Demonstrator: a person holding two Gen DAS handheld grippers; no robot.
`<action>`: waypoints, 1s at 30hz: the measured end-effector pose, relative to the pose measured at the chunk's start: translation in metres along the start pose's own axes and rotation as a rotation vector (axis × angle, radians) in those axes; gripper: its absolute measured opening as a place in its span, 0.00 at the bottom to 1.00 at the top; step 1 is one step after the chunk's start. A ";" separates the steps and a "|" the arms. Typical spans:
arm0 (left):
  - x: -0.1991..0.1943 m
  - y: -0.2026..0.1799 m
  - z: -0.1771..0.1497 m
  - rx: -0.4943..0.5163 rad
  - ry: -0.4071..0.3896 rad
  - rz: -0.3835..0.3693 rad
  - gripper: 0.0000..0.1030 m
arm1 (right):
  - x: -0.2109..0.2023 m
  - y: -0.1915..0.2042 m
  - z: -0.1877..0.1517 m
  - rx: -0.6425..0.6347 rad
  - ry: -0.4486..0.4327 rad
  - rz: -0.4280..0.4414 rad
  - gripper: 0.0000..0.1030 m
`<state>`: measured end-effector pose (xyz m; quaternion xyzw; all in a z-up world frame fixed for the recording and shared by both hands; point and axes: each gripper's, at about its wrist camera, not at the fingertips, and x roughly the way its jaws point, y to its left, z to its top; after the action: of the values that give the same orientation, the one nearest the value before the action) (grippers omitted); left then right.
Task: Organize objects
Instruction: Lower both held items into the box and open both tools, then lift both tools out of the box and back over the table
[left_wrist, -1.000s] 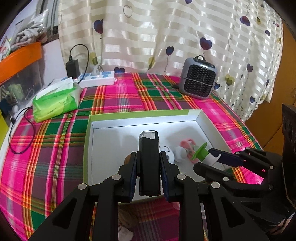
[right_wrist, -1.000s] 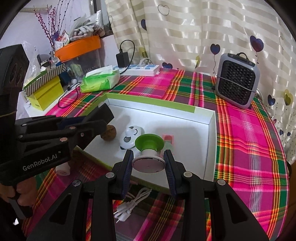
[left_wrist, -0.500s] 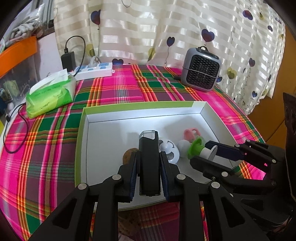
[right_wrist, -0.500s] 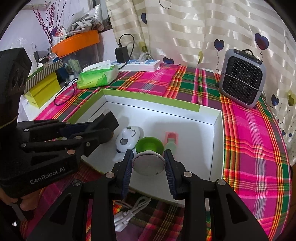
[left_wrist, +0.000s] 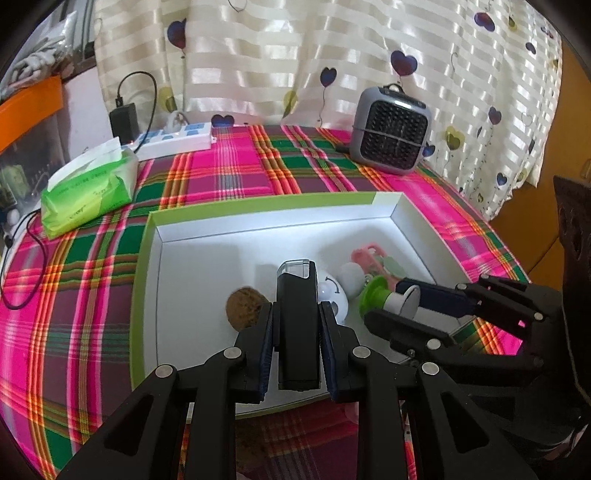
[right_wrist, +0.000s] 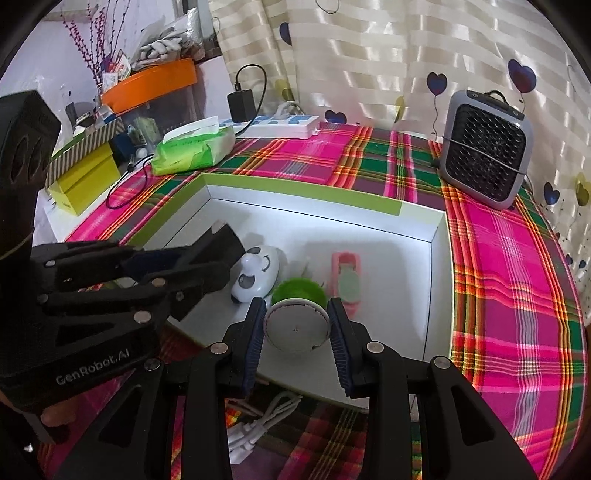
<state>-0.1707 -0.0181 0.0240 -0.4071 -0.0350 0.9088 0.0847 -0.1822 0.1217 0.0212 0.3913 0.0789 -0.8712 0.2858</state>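
White box (left_wrist: 410, 218) on plaid cloth (left_wrist: 221, 177), already holding nut (left_wrist: 245, 308), panda toy (right_wrist: 258, 275), pink piece (right_wrist: 347, 273). Left gripper (left_wrist: 296, 341) clamped on black lighter (left_wrist: 297, 325), hanging over the near left of the box. Right gripper (right_wrist: 297, 336) pinching green-and-white cup (right_wrist: 298, 314) over the near rim. Two drops left, by the look. White cable (right_wrist: 266, 424) outside, near edge. Versus a second ago: both edged farther in over the box, grips unchanged.

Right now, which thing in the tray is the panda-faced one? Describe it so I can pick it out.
Start at the white tray with the green rim on the plaid cloth. Near its front lies a white egg-shaped toy, between the brown walnut-like ball and the pink item. Only it has black patches and a smile.
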 end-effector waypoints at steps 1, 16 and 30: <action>0.002 -0.001 -0.001 0.002 0.004 0.002 0.21 | 0.000 -0.001 0.000 0.002 -0.002 -0.002 0.34; -0.017 -0.004 -0.001 0.002 -0.059 0.002 0.24 | -0.021 0.007 -0.005 -0.016 -0.068 -0.033 0.40; -0.048 -0.014 -0.019 0.000 -0.101 -0.022 0.24 | -0.055 0.021 -0.020 -0.013 -0.111 -0.057 0.40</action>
<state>-0.1236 -0.0128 0.0489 -0.3604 -0.0436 0.9272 0.0928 -0.1287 0.1357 0.0490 0.3379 0.0797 -0.8989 0.2674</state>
